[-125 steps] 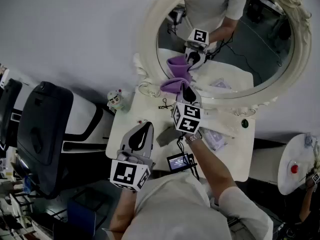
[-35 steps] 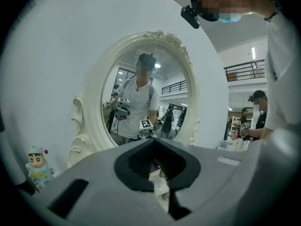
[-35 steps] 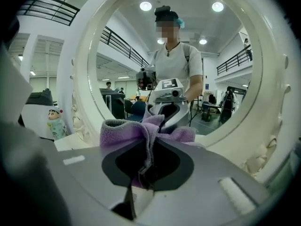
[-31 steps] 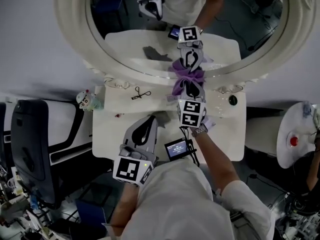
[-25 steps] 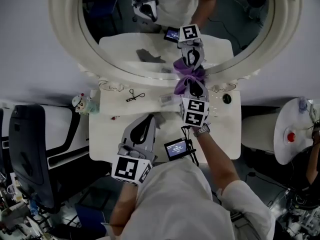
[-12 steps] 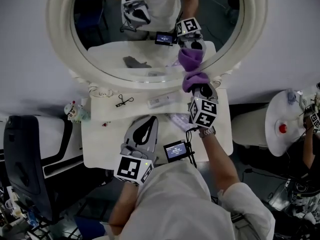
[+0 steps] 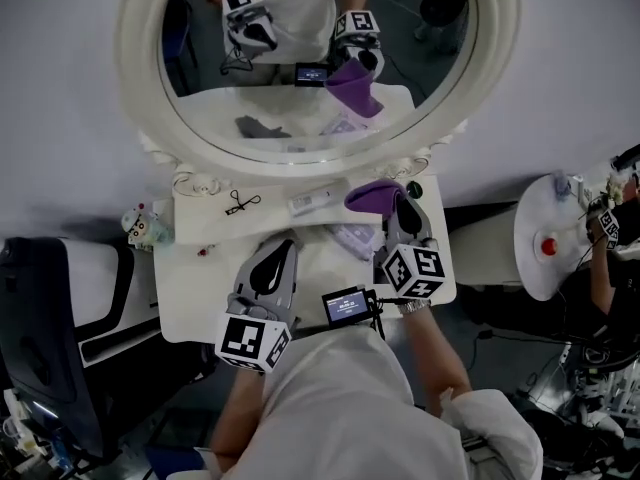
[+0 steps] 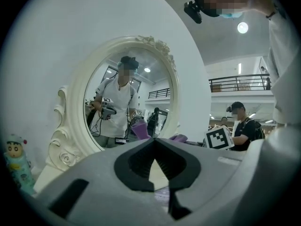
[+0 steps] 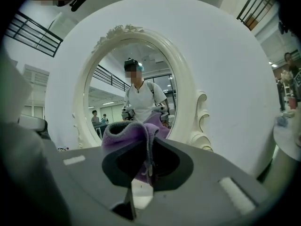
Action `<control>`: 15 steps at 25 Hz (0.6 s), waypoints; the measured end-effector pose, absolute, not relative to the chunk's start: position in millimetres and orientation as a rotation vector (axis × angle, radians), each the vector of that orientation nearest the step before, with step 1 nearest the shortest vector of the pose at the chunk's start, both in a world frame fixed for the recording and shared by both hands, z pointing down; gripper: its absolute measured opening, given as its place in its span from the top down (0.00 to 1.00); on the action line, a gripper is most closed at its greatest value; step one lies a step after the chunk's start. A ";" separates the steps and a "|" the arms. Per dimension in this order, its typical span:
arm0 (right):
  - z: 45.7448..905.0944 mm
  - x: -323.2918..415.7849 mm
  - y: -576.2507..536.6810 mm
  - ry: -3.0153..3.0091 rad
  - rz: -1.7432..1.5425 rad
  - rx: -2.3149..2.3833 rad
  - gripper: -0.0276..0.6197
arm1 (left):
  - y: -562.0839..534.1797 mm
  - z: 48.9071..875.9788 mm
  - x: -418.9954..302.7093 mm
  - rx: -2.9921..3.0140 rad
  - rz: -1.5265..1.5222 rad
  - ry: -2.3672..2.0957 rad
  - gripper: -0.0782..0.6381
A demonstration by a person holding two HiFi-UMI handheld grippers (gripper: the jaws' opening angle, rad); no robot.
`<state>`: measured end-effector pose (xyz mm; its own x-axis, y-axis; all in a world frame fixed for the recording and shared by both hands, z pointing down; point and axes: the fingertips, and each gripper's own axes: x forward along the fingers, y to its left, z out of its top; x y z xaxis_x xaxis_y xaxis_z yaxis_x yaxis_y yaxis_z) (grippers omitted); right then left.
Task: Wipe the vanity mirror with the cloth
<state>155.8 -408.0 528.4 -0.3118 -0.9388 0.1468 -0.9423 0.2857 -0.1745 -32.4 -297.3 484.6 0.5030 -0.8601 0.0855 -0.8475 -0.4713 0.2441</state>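
The oval vanity mirror point(image 7: 300, 108) in its white carved frame stands at the back of the table and also fills the right gripper view point(image 9: 136, 79) and the left gripper view point(image 8: 127, 88). My right gripper point(image 7: 396, 202) is shut on a bunched purple cloth point(image 7: 372, 194), which it holds over the table just short of the mirror's lower rim, off the glass. Close up, the cloth point(image 9: 129, 131) bulges above the closed jaws. My left gripper point(image 7: 272, 268) hovers over the table's near left, shut and empty.
On the white vanity table point(image 7: 200, 308) lie a black hair clip point(image 7: 238, 203), a white tube point(image 7: 312, 200), a clear packet point(image 7: 355, 238) and a small screen device point(image 7: 345, 306). A figurine point(image 7: 140, 226) stands at the left edge. A black chair point(image 7: 40, 338) is left, a round side table point(image 7: 545, 238) right.
The right gripper slid the cloth rightward along the mirror's lower edge, then drew it back off the glass to above the table. The left gripper shifted only slightly.
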 end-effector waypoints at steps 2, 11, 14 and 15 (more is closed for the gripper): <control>525.7 143.5 -389.5 -2.525 0.378 1.823 0.89 | -287.0 488.3 -44.5 2.495 -0.078 -1.436 0.89; 484.4 96.1 -301.4 -2.653 0.428 1.834 0.89 | -241.6 511.7 -97.3 2.471 -0.120 -1.384 0.89; 482.7 82.9 -270.5 -2.657 0.502 1.860 0.89 | -230.7 517.6 -110.4 2.483 -0.130 -1.347 0.89; 483.5 76.9 -261.6 -2.660 0.521 1.849 0.89 | -227.9 519.1 -113.3 2.490 -0.134 -1.332 0.89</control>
<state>76.9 -261.6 483.5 -0.3583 -0.9313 0.0656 -0.8873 0.3178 -0.3342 -113.3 -227.9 519.1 0.5625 -0.8243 0.0640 -0.7949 -0.5180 0.3158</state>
